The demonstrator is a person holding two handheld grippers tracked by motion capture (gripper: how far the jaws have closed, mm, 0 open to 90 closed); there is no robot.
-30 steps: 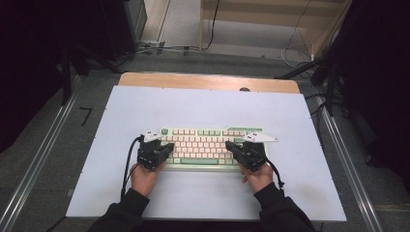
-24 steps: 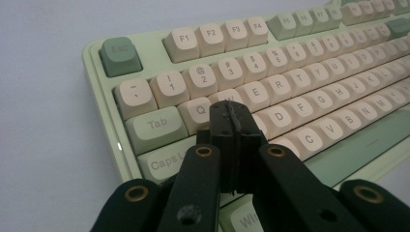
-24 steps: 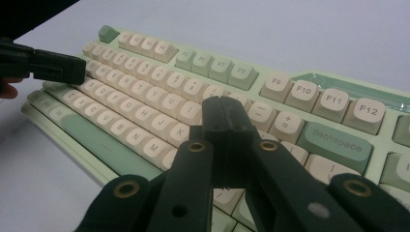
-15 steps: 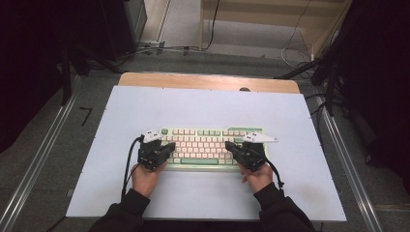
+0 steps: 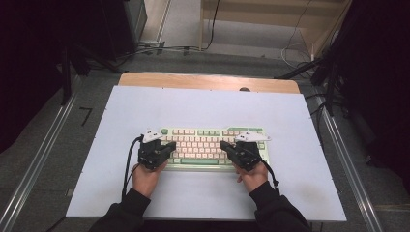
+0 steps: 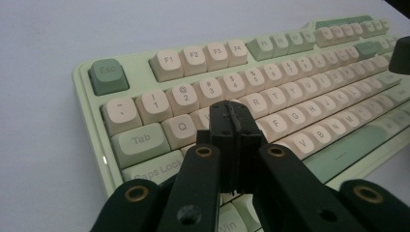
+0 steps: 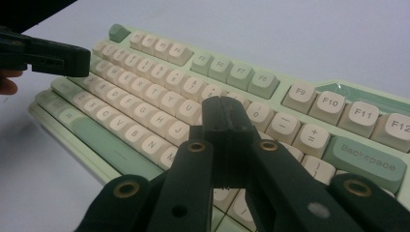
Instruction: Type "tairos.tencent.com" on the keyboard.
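A pale green keyboard point(image 5: 208, 145) with cream and green keys lies across the near middle of the white table. My left gripper point(image 5: 170, 146) hovers over its left end, jaws pressed together with nothing between them; in the left gripper view its tip point(image 6: 234, 112) sits above the keyboard point(image 6: 290, 92) near the W and E keys. My right gripper point(image 5: 225, 145) is over the right half, also shut and empty. In the right gripper view its tip point(image 7: 223, 107) hangs over the keyboard point(image 7: 145, 96) near the I and O keys, with the left gripper point(image 7: 72, 60) at the upper left.
The white table top point(image 5: 208, 106) has bare room around the keyboard, and a wooden strip point(image 5: 208, 81) runs along its far edge. Metal rails point(image 5: 43, 159) flank the table. Cables point(image 5: 164, 48) lie on the floor beyond.
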